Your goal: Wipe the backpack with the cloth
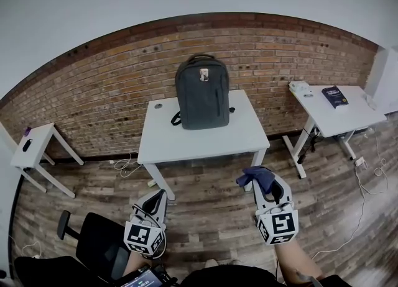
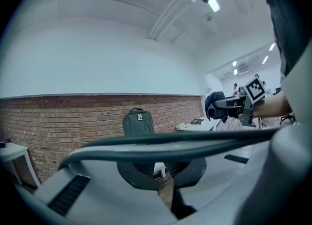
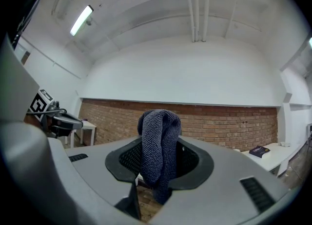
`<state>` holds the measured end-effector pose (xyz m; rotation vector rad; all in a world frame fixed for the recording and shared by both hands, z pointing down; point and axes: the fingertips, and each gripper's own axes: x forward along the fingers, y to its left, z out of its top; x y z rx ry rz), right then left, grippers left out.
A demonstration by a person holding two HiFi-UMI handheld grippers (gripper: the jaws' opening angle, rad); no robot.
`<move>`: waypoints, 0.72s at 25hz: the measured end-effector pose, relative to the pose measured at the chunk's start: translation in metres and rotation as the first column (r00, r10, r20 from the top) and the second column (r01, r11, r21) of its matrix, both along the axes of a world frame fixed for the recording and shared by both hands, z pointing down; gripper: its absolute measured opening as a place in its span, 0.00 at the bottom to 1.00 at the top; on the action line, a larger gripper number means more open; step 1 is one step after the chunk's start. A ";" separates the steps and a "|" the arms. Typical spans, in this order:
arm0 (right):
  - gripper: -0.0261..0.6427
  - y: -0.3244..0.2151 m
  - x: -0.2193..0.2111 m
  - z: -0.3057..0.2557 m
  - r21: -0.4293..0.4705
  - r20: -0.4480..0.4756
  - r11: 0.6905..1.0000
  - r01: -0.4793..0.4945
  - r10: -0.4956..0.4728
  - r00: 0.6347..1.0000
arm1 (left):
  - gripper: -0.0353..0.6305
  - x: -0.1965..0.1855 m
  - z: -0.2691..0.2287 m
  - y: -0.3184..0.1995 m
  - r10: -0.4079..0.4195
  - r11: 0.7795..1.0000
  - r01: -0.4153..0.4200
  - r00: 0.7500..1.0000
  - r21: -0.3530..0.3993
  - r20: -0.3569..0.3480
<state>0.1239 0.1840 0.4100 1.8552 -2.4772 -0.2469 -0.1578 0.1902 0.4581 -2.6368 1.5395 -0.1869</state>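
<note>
A dark grey backpack (image 1: 202, 93) stands upright at the back of a white table (image 1: 205, 140), against the brick wall. It also shows small in the left gripper view (image 2: 138, 123). My right gripper (image 1: 260, 185) is shut on a dark blue cloth (image 1: 261, 176), low and in front of the table's right corner, well short of the backpack. In the right gripper view the cloth (image 3: 158, 141) hangs folded between the jaws of that gripper (image 3: 156, 180). My left gripper (image 1: 158, 194) hangs near the table's left leg, shut with nothing in it (image 2: 163, 182).
A small white side table (image 1: 34, 143) stands at the left. A white desk (image 1: 339, 118) with a dark book (image 1: 334, 95) stands at the right. A black office chair (image 1: 102, 242) is beside my left arm. Cables (image 1: 127, 166) lie on the wooden floor.
</note>
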 end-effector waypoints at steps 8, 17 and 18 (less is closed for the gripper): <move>0.23 -0.001 0.005 0.002 -0.001 -0.004 1.000 0.014 -0.014 1.000 | 0.05 0.002 -0.009 0.003 -0.026 1.000 0.026 1.000 0.018 0.006; 0.23 0.001 0.005 0.001 0.008 -0.016 1.000 0.030 -0.030 0.999 | 0.05 0.003 -0.015 0.007 -0.038 0.999 0.037 0.999 0.034 0.006; 0.23 0.001 0.004 0.001 0.008 -0.017 0.999 0.032 -0.032 0.999 | 0.05 0.003 -0.015 0.008 -0.040 0.999 0.040 0.999 0.036 0.006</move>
